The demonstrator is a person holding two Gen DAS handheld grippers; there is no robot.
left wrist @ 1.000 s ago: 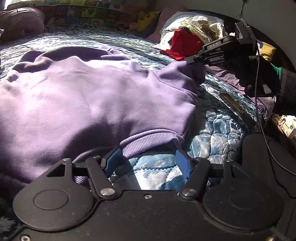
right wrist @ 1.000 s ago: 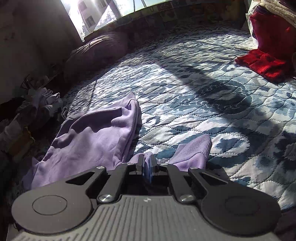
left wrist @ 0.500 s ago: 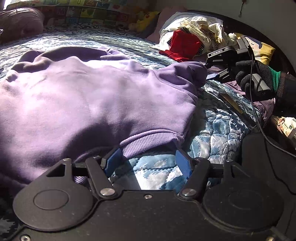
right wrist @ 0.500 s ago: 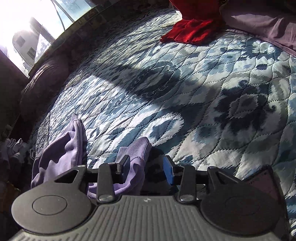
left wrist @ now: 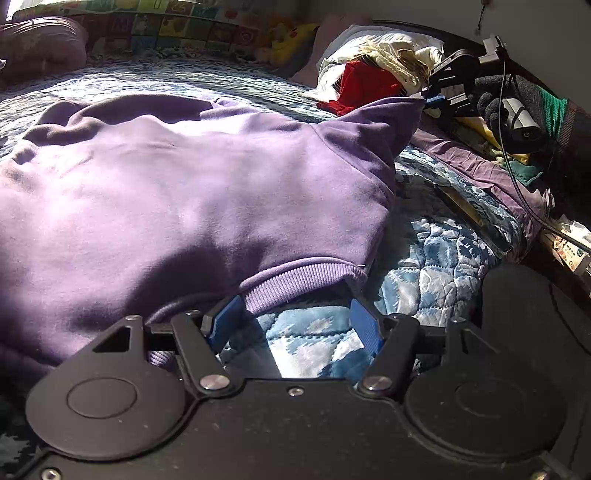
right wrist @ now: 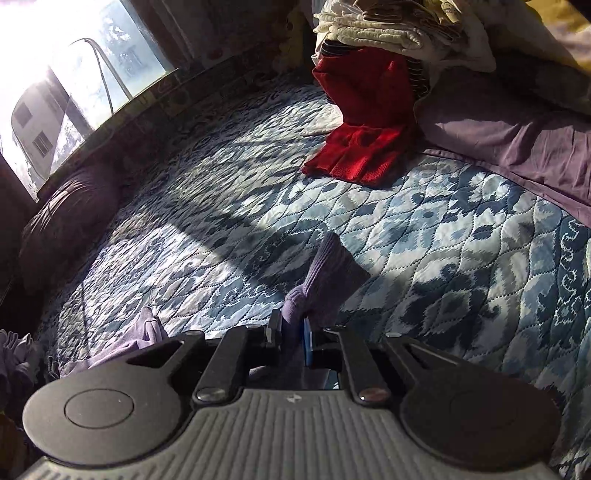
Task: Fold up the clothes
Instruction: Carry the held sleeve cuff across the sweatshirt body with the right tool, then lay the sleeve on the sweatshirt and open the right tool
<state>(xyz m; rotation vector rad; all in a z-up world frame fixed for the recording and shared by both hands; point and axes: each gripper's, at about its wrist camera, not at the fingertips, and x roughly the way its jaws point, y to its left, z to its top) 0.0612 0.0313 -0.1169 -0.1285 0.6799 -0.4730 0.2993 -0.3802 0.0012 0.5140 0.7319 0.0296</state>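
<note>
A purple sweatshirt (left wrist: 184, 184) lies spread on the blue patterned quilt (left wrist: 424, 251). Its ribbed hem (left wrist: 295, 280) rests just ahead of my left gripper (left wrist: 294, 318), which is open with only quilt between its blue pads. My right gripper (right wrist: 293, 332) is shut on the sleeve just behind the ribbed cuff (right wrist: 328, 273), which sticks out past the fingertips. The left wrist view has that right gripper (left wrist: 432, 98) at the upper right, held by a gloved hand (left wrist: 495, 107), with the sleeve drawn out sideways from the sweatshirt's body.
A red garment (right wrist: 362, 122) and a pile of cream and white clothes (right wrist: 388, 29) sit at the far right of the bed, over a purple sheet (right wrist: 517, 140). A dark pillow (right wrist: 62, 221) lies under the bright window (right wrist: 55, 81). Open quilt stretches between them.
My right gripper was shut on the sleeve, opened half a second ago, and is shut again near the cuff. It moved right, stretching the sleeve outward. The left gripper stayed put.
</note>
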